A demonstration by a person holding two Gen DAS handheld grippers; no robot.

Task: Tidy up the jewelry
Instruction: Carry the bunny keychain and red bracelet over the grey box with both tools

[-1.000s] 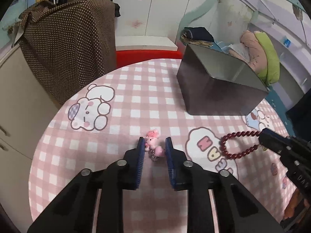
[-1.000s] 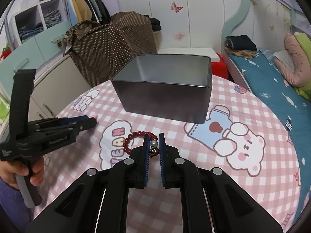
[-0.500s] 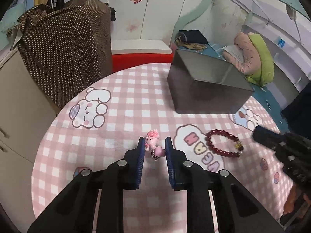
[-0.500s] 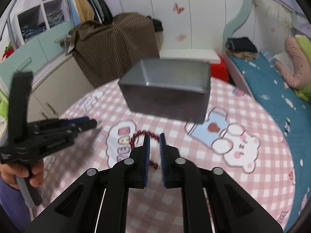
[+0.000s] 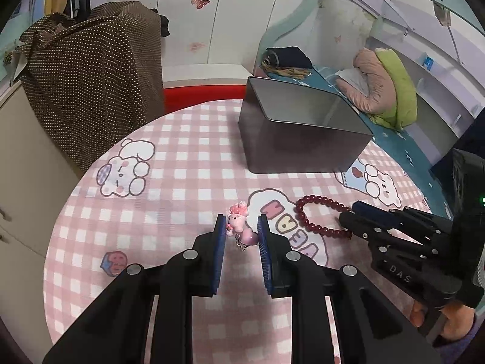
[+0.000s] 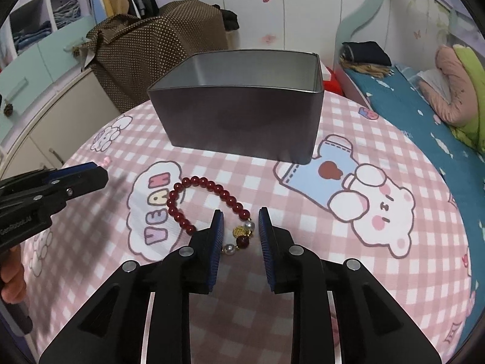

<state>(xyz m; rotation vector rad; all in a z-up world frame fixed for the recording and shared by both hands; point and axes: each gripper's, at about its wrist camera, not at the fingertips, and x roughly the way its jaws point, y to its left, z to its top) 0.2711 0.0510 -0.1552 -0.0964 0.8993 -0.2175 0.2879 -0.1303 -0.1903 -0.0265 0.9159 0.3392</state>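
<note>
Where "YEAH" is printed, the bracelet point(image 6: 209, 209) meets the right gripper point(image 6: 241, 227).

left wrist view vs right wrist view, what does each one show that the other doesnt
Only the left wrist view shows the pink charm lying between the open left gripper's fingers, and the right gripper from the side at the bracelet's end.

Only the right wrist view shows the bracelet's gold and pearl beads between the open right gripper's fingers, and the shelves of folded clothes.

Both show the red bracelet on the pink checked cloth, the metal tin, the dotted bag and the bed.
</note>
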